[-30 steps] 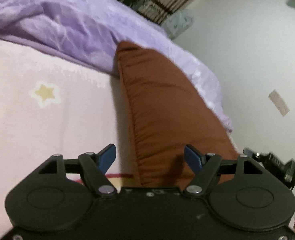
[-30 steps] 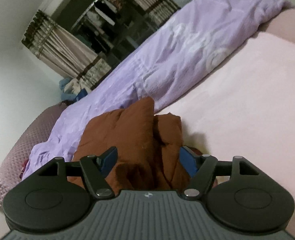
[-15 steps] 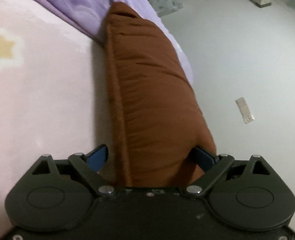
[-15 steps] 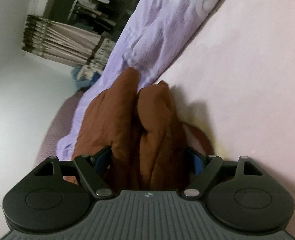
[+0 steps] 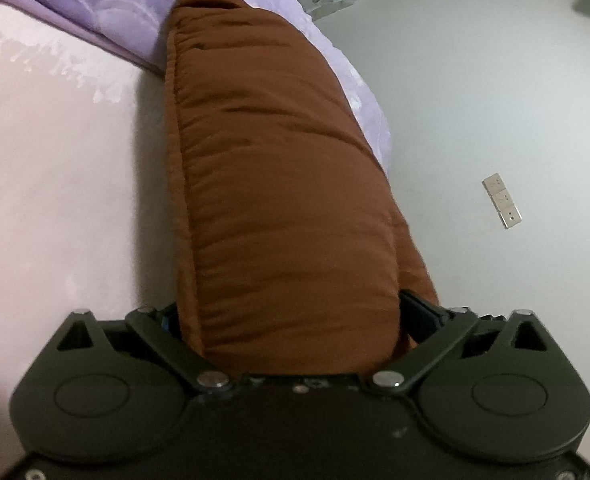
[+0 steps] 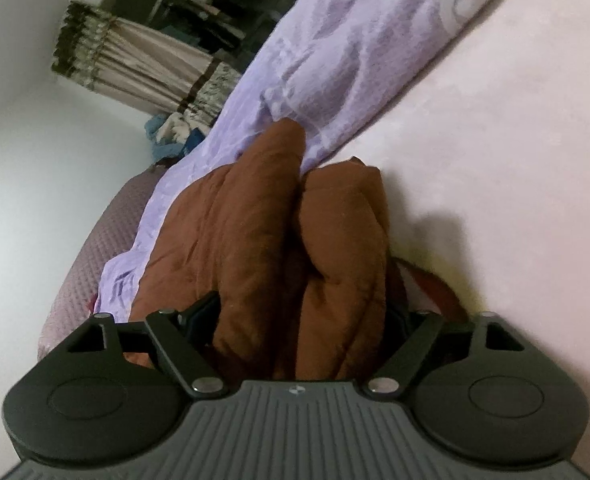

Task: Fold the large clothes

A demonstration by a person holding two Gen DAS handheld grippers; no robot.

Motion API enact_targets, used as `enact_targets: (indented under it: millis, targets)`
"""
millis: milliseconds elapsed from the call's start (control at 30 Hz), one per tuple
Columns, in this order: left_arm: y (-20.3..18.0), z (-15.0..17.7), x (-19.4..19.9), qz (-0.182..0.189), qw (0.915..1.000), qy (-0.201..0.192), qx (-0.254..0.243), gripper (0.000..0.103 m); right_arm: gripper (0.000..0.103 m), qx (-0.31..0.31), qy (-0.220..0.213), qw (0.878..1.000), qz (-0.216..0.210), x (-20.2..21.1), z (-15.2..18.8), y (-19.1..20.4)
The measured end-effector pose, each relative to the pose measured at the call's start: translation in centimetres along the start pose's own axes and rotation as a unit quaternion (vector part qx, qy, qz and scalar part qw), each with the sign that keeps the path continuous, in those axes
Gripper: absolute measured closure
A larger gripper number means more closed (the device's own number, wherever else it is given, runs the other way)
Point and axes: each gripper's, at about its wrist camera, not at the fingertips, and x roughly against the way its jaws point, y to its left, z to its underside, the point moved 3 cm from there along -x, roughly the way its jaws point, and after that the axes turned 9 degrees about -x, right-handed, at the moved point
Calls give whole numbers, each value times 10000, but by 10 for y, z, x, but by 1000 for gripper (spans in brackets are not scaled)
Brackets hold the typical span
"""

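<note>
Along the nine o'clock side of the left wrist view spreads a pale pink bed sheet [image 5: 55, 184], and a lilac quilt [image 5: 107, 4] with a paler pattern lies bunched across the eleven o'clock corner. Up the middle, from six o'clock towards twelve, runs a padded rust-brown garment [image 5: 279, 184], a thick folded roll with a stitched seam down its left edge, resting on the sheet with its far end against the quilt. The left gripper [image 5: 295, 316] straddles the near end of that roll; its jaws stand spread wide and are opening, the padding bulging between them, and whether the blue pads press on it cannot be told, since the fabric hides them. At three o'clock a white wall [image 5: 495, 100] carries a strip of sockets [image 5: 501, 201].

From the right wrist, a tied-back curtain [image 6: 143, 68] hangs at ten o'clock beside dark shelving. The same lilac quilt [image 6: 355, 40] slants from twelve o'clock down towards eight. At the centre two plump brown folds of the garment [image 6: 295, 248] lie side by side, and the right gripper [image 6: 303, 316] has both of them between its jaws, which are closing; contact by the pads is hidden by cloth. Pink sheet [image 6: 515, 160] fills three o'clock.
</note>
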Motion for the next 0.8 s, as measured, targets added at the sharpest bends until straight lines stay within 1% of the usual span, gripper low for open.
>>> enact_targets:
  millis: [33, 67, 100, 200, 333, 433, 567, 633, 733, 800]
  targets:
    - [-2, 0, 1, 7, 10000, -15, 25, 5, 35, -119, 5, 9999, -34, -1, 0, 0]
    - [-4, 0, 2, 15, 10000, -2, 1, 5, 46, -226, 1, 9997, -82, 0, 1, 1]
    - [-7, -1, 1, 12, 10000, 16, -54, 6, 54, -222, -17, 9997, -104, 3, 3, 3]
    - [-20, -7, 11, 89, 9998, 8, -191, 8, 62, 71, -113, 9999, -66, 12, 10, 23]
    - [-40, -13, 50, 96, 9987, -192, -466, 8, 63, 235, -114, 9991, -327, 24, 27, 60]
    - [-49, -12, 99, 72, 9977, -361, -561, 8, 63, 379, -56, 9978, -547, 25, 50, 92]
    - [-54, 6, 167, -104, 9959, -527, -732, 8, 62, 673, 100, 9946, -787, 16, 91, 131]
    - [-52, 19, 197, -202, 9949, -606, -786, 8, 62, 798, 180, 9928, -871, 9, 111, 143]
    - [-40, 37, 226, -303, 9945, -623, -783, 8, 62, 933, 290, 9909, -923, -5, 136, 154]
    - [-26, 46, 234, -342, 9950, -621, -703, 8, 62, 1051, 335, 9901, -868, -15, 148, 155]
